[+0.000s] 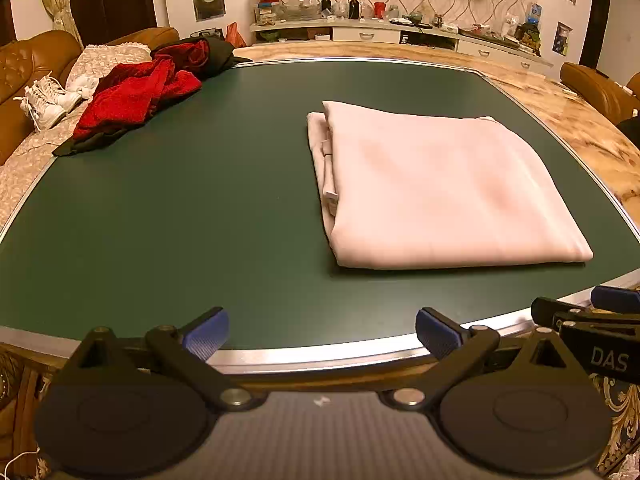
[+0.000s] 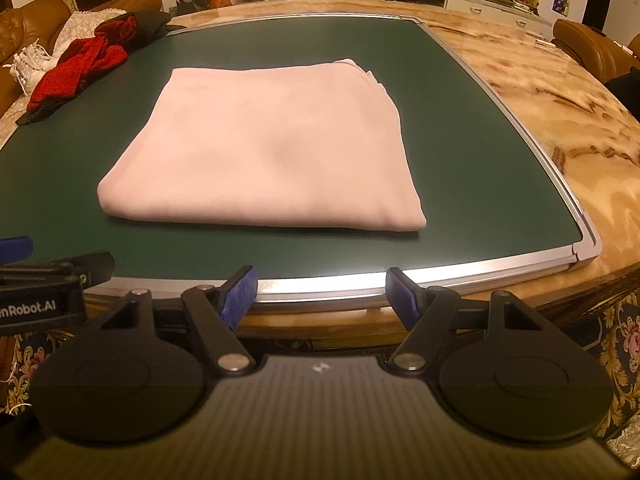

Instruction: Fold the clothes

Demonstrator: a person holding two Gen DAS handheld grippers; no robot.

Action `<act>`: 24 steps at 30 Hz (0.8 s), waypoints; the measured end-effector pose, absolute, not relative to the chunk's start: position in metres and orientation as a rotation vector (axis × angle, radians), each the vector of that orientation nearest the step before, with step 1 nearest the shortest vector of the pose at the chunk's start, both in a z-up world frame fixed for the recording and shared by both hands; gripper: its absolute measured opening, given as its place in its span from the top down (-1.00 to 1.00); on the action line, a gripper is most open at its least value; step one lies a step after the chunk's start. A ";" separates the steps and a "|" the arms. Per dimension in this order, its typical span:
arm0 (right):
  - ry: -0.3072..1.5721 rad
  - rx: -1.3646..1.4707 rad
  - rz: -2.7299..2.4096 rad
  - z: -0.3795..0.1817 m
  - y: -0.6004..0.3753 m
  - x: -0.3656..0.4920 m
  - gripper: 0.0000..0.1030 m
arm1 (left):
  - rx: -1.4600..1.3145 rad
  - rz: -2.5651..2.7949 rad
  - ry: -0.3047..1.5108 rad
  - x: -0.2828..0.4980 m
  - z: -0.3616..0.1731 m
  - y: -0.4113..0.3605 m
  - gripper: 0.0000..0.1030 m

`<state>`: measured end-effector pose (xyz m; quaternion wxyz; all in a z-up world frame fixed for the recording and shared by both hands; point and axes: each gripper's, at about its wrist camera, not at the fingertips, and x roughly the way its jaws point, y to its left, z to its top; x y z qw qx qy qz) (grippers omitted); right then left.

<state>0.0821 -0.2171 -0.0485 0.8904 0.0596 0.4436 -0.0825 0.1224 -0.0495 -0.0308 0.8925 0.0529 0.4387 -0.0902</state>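
Marble table: tan, veined, glossy top; carries the green board and shows past the board's right and far edges.

Green board: dark green mat with a silver metal frame, lying flat on the marble table. Landmark for all entries below.

Brown sofa: leather, beyond the board's left edge, draped with a pale lace cover.

Pink garment: pale pink cloth, folded into a thick rectangle, lying flat on the board's right half, near its front edge and apart from the frame. In the left wrist view a stack of layers shows along its left side. Neither gripper touches it.

Red and black clothes: crumpled heap at the board's far left corner, partly spilling over the frame onto the sofa cover; well apart from the pink garment.

Left gripper: black arms, blue ribbed pads, hanging over the board's front frame, left of the pink garment. Jaws stand wide, nothing between them.

Right gripper: same build, over the board's front frame, in front of the pink garment. Jaws stand wide, nothing between them. It is just beside the left gripper, each showing at the edge of the other's view.

White shoes: laced pair on the sofa, beyond the board's left edge, beside the red and black clothes.

Sideboard clutter: bottles and jars on a white cabinet, far behind the board.
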 end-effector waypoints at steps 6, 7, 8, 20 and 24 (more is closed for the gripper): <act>0.922 0.130 -0.167 -0.050 -0.218 0.082 -0.53 | 0.098 -0.186 0.909 0.123 -0.033 -0.049 -0.99; 0.921 0.129 -0.168 -0.051 -0.218 0.082 -0.53 | 0.096 -0.187 0.913 0.124 -0.033 -0.049 -0.99; 0.920 0.128 -0.170 -0.051 -0.218 0.082 -0.53 | 0.094 -0.189 0.919 0.125 -0.035 -0.049 -0.99; 0.904 0.096 -0.185 -0.054 -0.214 0.082 -0.53 | 0.095 -0.192 0.954 0.135 -0.047 -0.048 -0.99; 0.906 0.096 -0.185 -0.055 -0.213 0.083 -0.70 | 0.095 -0.169 0.947 0.136 -0.050 -0.046 -0.99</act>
